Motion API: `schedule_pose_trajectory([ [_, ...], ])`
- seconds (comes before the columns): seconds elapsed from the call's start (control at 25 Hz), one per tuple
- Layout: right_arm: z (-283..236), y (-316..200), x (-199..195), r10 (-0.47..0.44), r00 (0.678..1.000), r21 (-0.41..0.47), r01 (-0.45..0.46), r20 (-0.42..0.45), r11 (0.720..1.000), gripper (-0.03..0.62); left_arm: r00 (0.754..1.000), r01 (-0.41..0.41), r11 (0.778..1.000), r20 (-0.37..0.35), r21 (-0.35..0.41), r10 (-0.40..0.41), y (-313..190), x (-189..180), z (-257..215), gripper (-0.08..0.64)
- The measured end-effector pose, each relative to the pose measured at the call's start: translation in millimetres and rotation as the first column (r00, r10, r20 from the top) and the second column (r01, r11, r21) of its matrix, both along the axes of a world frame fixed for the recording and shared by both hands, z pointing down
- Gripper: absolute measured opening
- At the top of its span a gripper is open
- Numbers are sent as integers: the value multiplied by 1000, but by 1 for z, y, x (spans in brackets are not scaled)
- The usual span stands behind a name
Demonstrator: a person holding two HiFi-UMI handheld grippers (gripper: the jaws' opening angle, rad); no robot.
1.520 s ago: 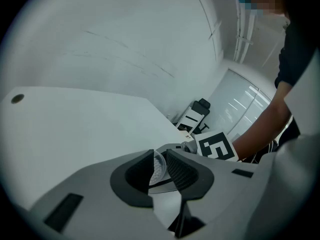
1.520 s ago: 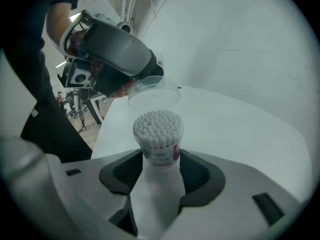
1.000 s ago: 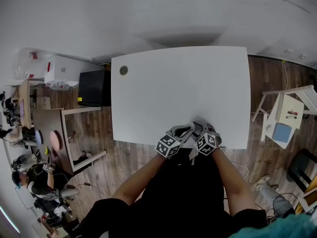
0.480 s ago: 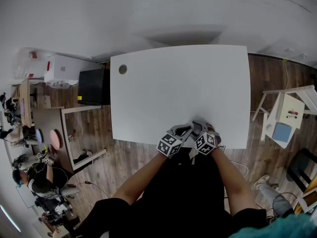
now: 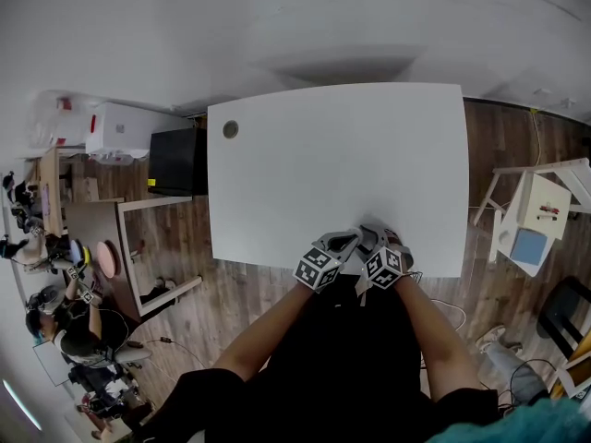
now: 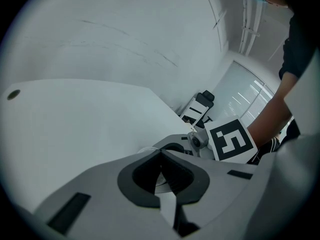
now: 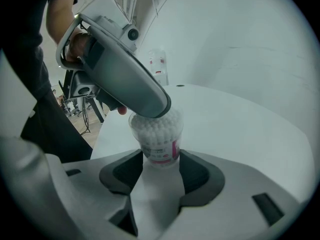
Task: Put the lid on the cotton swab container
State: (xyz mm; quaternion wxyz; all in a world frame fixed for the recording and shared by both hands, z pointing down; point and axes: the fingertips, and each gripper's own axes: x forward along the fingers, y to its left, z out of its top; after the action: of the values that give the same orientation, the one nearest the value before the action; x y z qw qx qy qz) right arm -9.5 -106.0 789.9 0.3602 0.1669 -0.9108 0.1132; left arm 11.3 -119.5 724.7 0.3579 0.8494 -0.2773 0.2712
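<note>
Fingertips of the left gripper meet with no gap at lower centre of the left gripper view, a clear rim just beneath them; whether that is the lid I cannot tell. The white table fills the left.

Right gripper view: the right gripper clamps the upright cotton swab container at centre frame, with the left gripper's tip touching its top.

Head view: both grippers sit together at the table's near edge, lower centre.

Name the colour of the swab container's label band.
Pink, on the cotton swab container; right gripper view.
</note>
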Motion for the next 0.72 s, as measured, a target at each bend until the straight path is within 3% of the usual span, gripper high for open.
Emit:
schedule_pose_trajectory([
  [0.2,0,0,-2,2,1000,1,-2,-1,1000,247,993,-91,993,80,70,85,2,0,0,12],
  [0.44,-4,-3,0,23,1000,-9,-23,14,1000,249,999,23,998,29,51,-24,-3,-4,-4,14],
  [0.72,-16,-5,15,80,996,-24,-79,34,997,249,1000,25,995,-16,98,-24,-1,-7,-25,14],
])
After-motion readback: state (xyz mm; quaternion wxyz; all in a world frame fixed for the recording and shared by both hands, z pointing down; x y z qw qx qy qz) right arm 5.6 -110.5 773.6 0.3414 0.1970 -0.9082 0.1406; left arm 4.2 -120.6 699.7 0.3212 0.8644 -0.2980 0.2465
